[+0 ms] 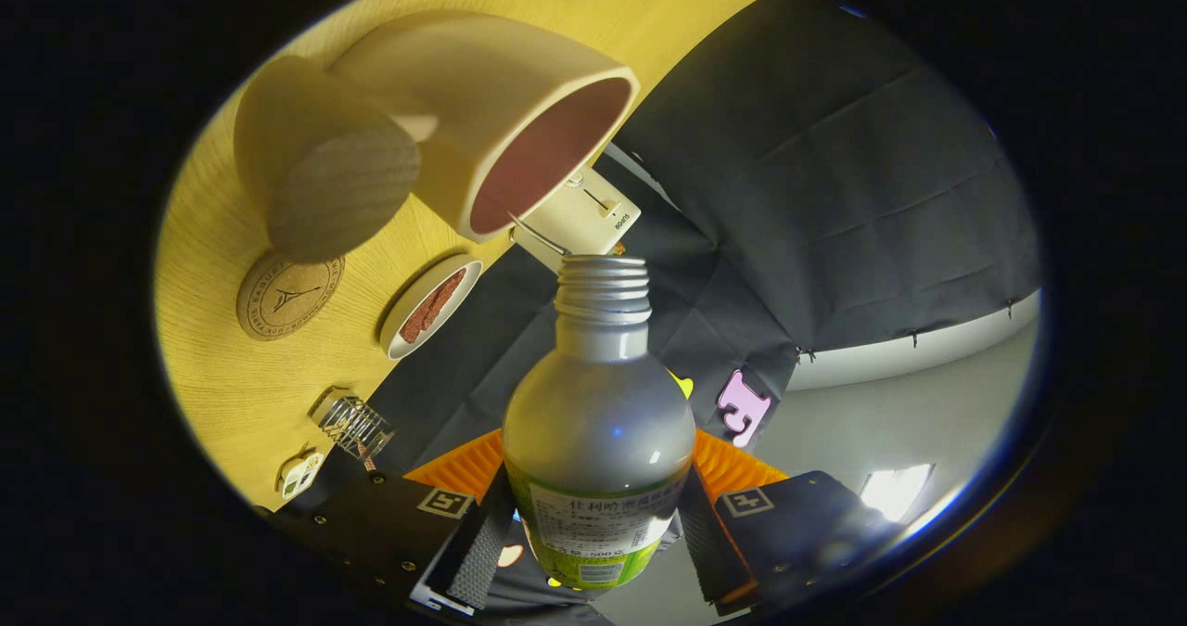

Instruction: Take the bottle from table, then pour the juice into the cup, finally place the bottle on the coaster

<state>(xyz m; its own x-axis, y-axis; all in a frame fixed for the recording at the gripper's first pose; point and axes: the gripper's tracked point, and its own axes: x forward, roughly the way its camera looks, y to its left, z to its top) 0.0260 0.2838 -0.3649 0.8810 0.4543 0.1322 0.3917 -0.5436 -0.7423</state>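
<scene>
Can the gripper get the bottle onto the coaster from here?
Probably yes: the gripper is shut on the bottle, and the coaster lies bare on the table beside the cup.

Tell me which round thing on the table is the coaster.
The flat brown disc with a stamped emblem, the coaster; the small dish beside it has a raised white rim.

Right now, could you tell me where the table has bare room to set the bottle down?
The gripper is shut on the bottle. Bare wood lies between the coaster and the clear holder; the coaster itself is free. It is crowded around the cup, the wooden cylinder and the small dish.
</scene>
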